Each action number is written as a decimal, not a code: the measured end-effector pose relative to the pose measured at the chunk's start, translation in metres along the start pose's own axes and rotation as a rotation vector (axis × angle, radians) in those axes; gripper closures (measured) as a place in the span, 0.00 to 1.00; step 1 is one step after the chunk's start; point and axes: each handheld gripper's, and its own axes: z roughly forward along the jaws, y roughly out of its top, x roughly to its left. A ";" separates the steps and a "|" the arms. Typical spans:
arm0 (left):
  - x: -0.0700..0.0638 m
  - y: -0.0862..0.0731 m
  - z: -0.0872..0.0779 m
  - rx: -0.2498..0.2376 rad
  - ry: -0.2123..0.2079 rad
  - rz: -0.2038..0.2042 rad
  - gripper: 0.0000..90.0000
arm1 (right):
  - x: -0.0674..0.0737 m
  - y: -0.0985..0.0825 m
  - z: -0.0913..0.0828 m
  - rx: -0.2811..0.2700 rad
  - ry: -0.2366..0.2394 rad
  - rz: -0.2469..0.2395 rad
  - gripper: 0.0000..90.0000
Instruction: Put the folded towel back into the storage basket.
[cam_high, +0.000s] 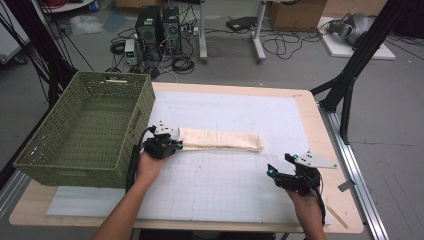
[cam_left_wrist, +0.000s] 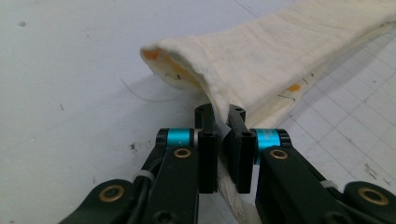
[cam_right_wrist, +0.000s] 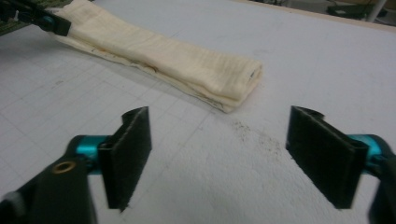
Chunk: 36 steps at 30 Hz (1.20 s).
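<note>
Black jaws of the right gripper (cam_high: 280, 172) stand spread wide over the bare white gridded mat (cam_high: 225, 185) near the table's front edge, nothing between them, aimed toward the near end of the cream folded cloth strip (cam_high: 222, 140), which lies flat mid-mat. Farther back, the left gripper (cam_high: 176, 143) is pinched tight on the strip's other end, beside the green woven plastic basket (cam_high: 65, 165). Judged step: grasping both ends; next, the right gripper likely needs to advance and pinch its end before any lift toward the basket.
</note>
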 end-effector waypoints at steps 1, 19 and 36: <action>-0.001 -0.001 -0.001 -0.005 0.001 -0.001 0.93 | -0.001 0.002 0.003 0.003 0.000 0.001 0.29; -0.002 -0.005 -0.003 -0.009 -0.006 -0.018 0.93 | -0.026 0.018 0.090 0.132 -0.075 0.056 0.40; -0.003 -0.005 -0.005 -0.009 -0.010 -0.029 0.93 | -0.025 0.019 0.114 0.202 -0.039 0.119 0.55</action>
